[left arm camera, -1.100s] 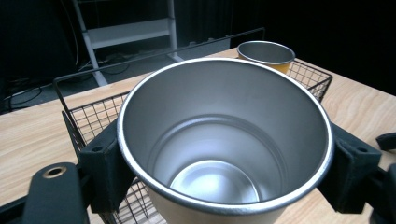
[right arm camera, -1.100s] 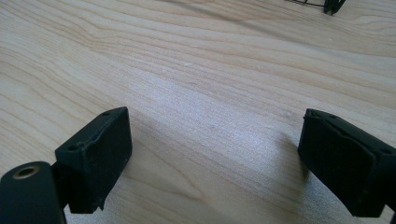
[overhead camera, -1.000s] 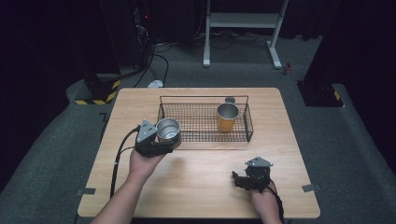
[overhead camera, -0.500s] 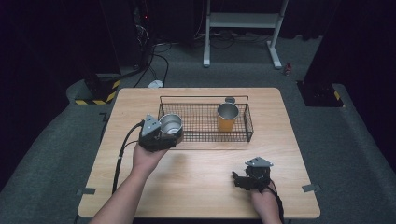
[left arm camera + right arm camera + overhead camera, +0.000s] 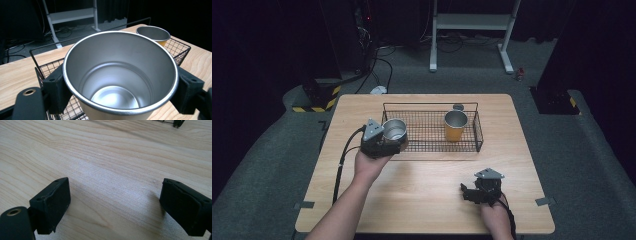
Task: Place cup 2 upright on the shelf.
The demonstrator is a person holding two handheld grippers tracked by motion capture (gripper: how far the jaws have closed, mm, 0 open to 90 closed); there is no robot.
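holding a steel cup [image 5: 394,129] upright by its sides, the left tool [image 5: 384,142] sits at the left end of the wire basket [image 5: 476,131], toward the tabletop's [image 5: 422,195] left edge. in the left gripper view the two black pads press on opposite sides of that cup [image 5: 120,75] just under its rim, so the tool is clamped on it, mouth up and empty. the cup seems to hang over the basket's left end wall rather than stand inside; whether its base is clear of the wires i cannot tell. its long axis runs straight up and down, and the basket floor lies just beyond and to the right of it, toward the far edge. a second cup [image 5: 455,125], orange-sided, stands upright inside the basket further right, nearer the far right corner of the mesh, well apart from the held one. that leaves free mesh between the two, and my judgement is that the next move turns on carrying the held cup rightward and down into that gap. the left hand is by far the nearer to do it. at the near right corner of the tabletop the right tool [image 5: 482,190] rests low over bare wood, its jaws spread wide with nothing between them [image 5: 112,202], well apart from the basket.
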